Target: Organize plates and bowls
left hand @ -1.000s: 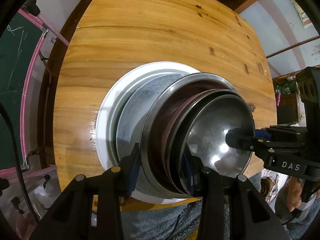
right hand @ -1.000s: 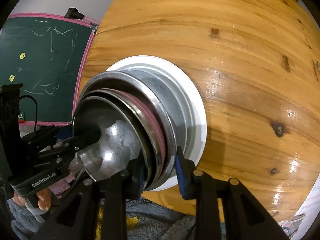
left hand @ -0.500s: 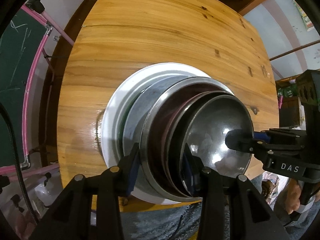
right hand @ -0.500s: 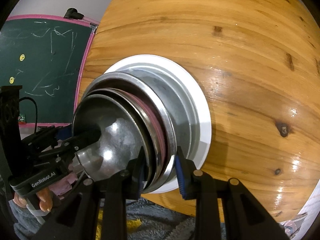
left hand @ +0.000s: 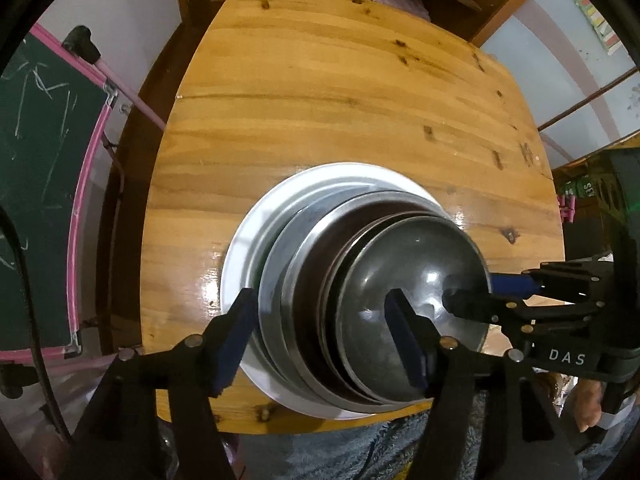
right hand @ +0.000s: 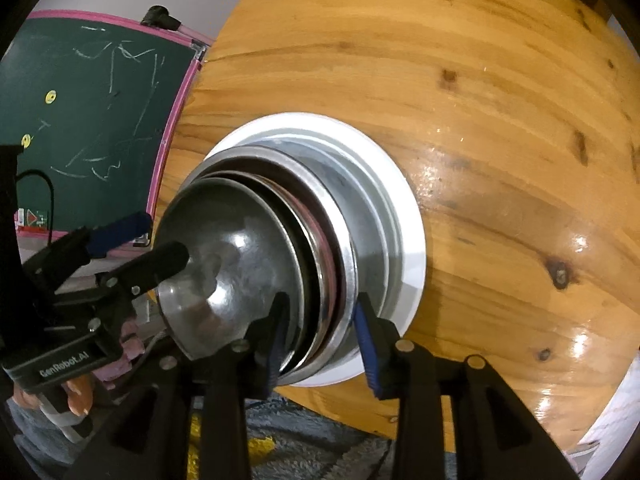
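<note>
A stack of dishes sits at the near edge of the wooden table [left hand: 320, 92]: a white plate [left hand: 240, 248] at the bottom, steel plates [left hand: 280, 264] nested on it, and a steel bowl [left hand: 416, 272] on top. My left gripper [left hand: 320, 336] is open, its jaws spread wide on either side of the stack's rim. My right gripper [right hand: 320, 340] straddles the steel plates' rim [right hand: 344, 272] with a gap at the jaws. The bowl also shows in the right wrist view [right hand: 232, 264], above the white plate [right hand: 412, 240].
A green chalkboard with a pink frame [right hand: 88, 120] stands left of the table. A grey fuzzy rug [left hand: 340, 452] lies below the table's near edge. Shelves and a window [left hand: 560, 60] are beyond the far side.
My left gripper's jaws have opened wider and let go of the stack's rim. The stack has slid a little further onto the table. The right gripper has loosened slightly.
</note>
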Available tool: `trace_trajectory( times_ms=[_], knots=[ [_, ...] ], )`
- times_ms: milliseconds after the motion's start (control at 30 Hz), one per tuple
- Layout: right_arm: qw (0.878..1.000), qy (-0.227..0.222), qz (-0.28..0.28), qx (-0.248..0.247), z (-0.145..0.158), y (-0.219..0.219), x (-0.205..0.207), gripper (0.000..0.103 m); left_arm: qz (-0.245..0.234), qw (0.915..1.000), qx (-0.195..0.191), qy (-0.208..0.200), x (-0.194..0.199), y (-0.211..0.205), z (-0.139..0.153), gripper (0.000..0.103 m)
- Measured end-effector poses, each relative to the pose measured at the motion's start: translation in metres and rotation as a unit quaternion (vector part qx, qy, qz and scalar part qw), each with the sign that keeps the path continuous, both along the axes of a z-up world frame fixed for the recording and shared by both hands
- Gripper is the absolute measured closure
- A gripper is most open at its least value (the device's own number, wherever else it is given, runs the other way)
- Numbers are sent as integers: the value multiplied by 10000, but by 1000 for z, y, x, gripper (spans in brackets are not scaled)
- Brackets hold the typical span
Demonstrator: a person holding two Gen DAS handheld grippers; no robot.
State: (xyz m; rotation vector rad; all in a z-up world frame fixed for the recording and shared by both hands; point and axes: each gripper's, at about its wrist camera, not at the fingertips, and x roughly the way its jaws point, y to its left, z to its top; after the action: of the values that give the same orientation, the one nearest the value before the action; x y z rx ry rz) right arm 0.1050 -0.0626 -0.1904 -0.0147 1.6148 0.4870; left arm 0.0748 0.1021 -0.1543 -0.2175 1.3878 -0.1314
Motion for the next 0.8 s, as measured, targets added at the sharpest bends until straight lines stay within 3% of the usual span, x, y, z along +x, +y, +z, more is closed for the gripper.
trace_trajectory(
  times_ms=[500, 800],
  knots=[
    [9973, -723, -65, 114, 50, -34, -29, 69, -174, 9976, 71, -660, -23, -29, 56, 28],
    [9827, -1810, -390, 52, 107, -67, -71, 69, -335, 9908, 85, -1311, -49, -62, 103, 24]
  ],
)
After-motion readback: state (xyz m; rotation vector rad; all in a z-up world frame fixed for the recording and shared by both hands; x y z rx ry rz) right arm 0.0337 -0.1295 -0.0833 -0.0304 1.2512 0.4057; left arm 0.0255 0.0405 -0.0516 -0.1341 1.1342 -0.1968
